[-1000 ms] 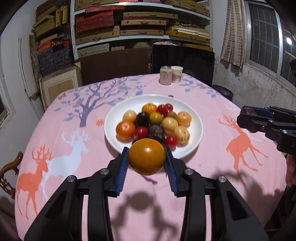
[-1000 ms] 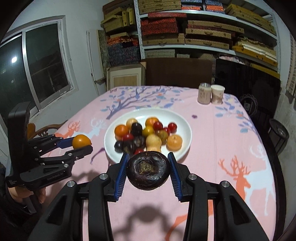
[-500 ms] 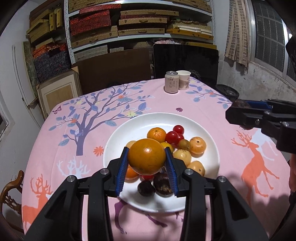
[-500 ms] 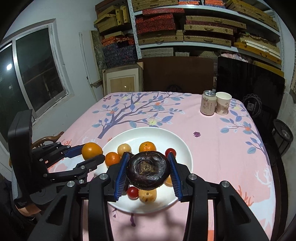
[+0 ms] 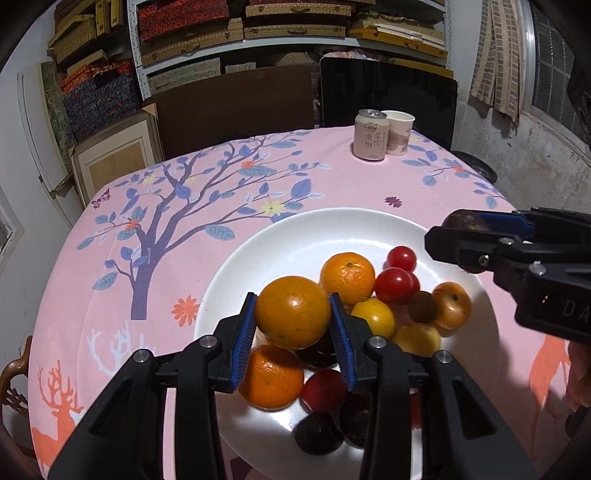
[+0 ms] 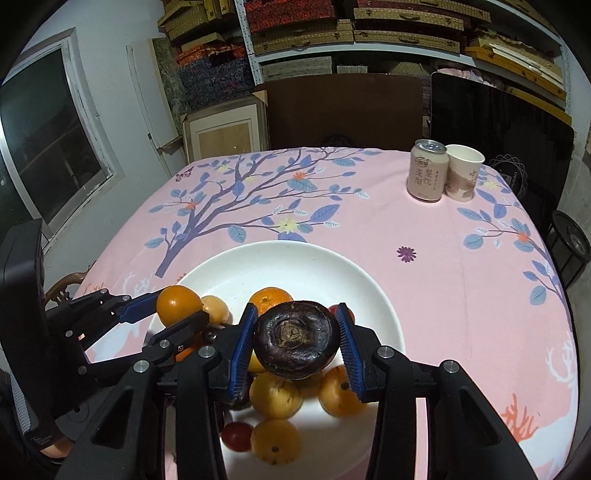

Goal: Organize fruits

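My left gripper (image 5: 292,295) holds a glossy orange (image 5: 291,321) between its blue pads, over the near-left part of the white plate (image 5: 295,236). Its jaws are opening slightly while the pads still touch the orange. My right gripper (image 6: 296,308) is shut on a dark purple wrinkled fruit (image 6: 297,339) above the plate (image 6: 295,266). On the plate lie several fruits: oranges, cherry tomatoes (image 5: 393,284), yellow fruits and dark ones. Each gripper shows in the other's view, the left gripper (image 6: 181,306) at the left, the right gripper (image 5: 447,230) at the right.
A drink can (image 5: 370,134) and a paper cup (image 5: 398,133) stand together at the table's far right. A pink tablecloth (image 5: 184,221) printed with a tree and deer covers the table. A wooden chair (image 5: 14,369) stands at the left, and shelves of boxes (image 5: 258,33) fill the back wall.
Both grippers have moved forward and slightly down with their fruits, from before the plate's near edge to over the fruit pile. The plate and can now look closer.
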A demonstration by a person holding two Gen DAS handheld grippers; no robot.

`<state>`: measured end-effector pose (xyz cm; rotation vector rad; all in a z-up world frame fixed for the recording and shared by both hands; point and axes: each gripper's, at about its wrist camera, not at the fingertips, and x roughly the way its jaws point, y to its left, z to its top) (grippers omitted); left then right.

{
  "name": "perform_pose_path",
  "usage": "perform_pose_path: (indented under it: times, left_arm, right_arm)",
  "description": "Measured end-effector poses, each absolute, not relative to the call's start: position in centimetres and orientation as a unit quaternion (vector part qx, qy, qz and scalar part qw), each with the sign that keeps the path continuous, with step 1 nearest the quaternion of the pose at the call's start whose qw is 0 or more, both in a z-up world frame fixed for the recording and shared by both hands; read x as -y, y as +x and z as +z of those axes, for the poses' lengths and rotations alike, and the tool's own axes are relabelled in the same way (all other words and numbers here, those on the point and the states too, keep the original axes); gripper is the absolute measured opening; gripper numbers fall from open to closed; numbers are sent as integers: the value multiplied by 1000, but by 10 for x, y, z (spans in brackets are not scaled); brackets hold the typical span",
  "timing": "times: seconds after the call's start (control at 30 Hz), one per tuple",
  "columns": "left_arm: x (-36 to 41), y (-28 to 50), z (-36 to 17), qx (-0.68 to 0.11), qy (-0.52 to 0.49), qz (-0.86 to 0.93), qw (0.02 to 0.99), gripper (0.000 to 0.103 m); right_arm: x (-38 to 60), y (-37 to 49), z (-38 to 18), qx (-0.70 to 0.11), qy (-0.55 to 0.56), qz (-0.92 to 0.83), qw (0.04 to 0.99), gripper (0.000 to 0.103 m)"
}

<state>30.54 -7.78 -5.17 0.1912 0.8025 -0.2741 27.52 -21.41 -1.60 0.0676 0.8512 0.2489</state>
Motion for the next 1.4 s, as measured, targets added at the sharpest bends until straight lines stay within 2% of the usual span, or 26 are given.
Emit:
perform_pose_path:
  times: [0.03,0.07,0.1,0.13,0.23,0.33,0.57,0.63,0.73,1.07,1.4]
  left_arm:
    - [77,307,-52,-389,92,-132,907,52]
    - [76,307,-52,-385,91,-128,909,67]
    - [75,306,-51,-379,90,-125,912,74]
    - [74,304,-50,-374,88,-124,915,79]
    - [72,299,-48,-373,94,-120,915,80]
    - [68,292,-49,-377,89,-119,914,88]
    - [55,265,-59,-404,69,-116,905,95]
    - [52,253,-60,-408,67,-115,903,96]
    - [51,231,-60,-411,79,-103,902,98]
    - [32,135,-34,-384,61,-104,916,98]
    - [7,20,18,-313,51,-69,946,98]
  right_arm:
    - [212,278,-19,-414,31,122,902,53]
    - [212,280,-20,-414,32,118,902,59]
    - [212,279,-21,-409,36,114,905,65]
    - [213,278,-21,-406,40,114,906,66]
    - [212,272,-22,-408,36,113,905,66]
    - [217,261,-22,-406,40,114,906,68]
    - [227,225,-26,-414,54,115,902,86]
    - [228,213,-29,-421,56,110,898,96]
    - [227,190,-31,-418,52,98,902,99]
    - [226,110,-31,-406,51,92,908,99]
    - [226,-1,13,-346,51,98,932,99]
